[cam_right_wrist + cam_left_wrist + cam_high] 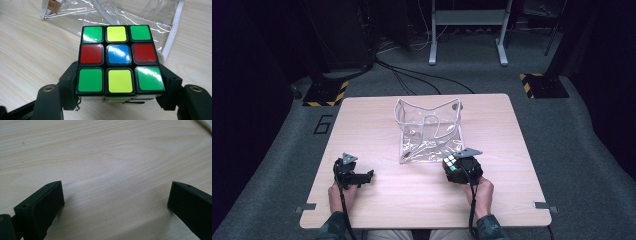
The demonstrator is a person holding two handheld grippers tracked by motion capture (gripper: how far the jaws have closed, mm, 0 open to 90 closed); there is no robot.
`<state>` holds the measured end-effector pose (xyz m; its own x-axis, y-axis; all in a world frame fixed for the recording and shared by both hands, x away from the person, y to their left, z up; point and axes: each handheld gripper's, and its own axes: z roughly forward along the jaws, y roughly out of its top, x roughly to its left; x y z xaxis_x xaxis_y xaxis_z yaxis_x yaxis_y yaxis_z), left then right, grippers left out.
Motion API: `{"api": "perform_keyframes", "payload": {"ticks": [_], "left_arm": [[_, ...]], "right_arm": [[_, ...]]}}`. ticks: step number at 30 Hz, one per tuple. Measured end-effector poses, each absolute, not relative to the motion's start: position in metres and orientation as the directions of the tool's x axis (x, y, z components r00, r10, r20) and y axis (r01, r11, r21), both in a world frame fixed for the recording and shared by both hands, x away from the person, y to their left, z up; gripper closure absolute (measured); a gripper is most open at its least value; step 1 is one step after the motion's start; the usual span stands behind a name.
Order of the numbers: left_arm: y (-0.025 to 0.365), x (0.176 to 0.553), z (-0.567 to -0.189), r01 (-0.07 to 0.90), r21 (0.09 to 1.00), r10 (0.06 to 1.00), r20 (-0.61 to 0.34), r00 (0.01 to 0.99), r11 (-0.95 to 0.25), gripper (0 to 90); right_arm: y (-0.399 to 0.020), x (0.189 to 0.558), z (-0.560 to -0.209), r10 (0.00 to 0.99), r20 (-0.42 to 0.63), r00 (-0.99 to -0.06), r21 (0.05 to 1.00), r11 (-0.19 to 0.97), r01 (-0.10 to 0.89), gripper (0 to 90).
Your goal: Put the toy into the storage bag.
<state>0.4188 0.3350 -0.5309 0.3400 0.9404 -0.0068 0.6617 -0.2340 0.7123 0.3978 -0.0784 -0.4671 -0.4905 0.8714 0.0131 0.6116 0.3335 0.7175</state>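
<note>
Slippage of the Rubik's cube (119,60), clamped in the right hand-held gripper (462,169) just beside the clear plastic bag (428,131) on the surface (412,200), is risked if the bag's limp mouth is snagged, while the left hand-held gripper (353,175) is held apart, empty.

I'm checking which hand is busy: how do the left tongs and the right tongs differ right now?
The right tongs are shut on a puzzle cube, while the left tongs stand open with bare table between their jaws. The right tongs sit just at the clear plastic bag; the left tongs are well off to its side. Both are black, hand-held, and low over the wooden table.
</note>
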Motion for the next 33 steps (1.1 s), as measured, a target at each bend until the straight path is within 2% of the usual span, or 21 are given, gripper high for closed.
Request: {"api": "perform_keyframes", "payload": {"ticks": [33], "left_arm": [[0.335, 0.419, -0.531, 0.66, 0.713, 0.94, -0.006, 0.342, -0.236, 0.6]], "right_arm": [[-0.081, 0.401, -0.418, 0.84, -0.018, -0.542, 0.71, 0.393, 0.585, 33.4]]}}
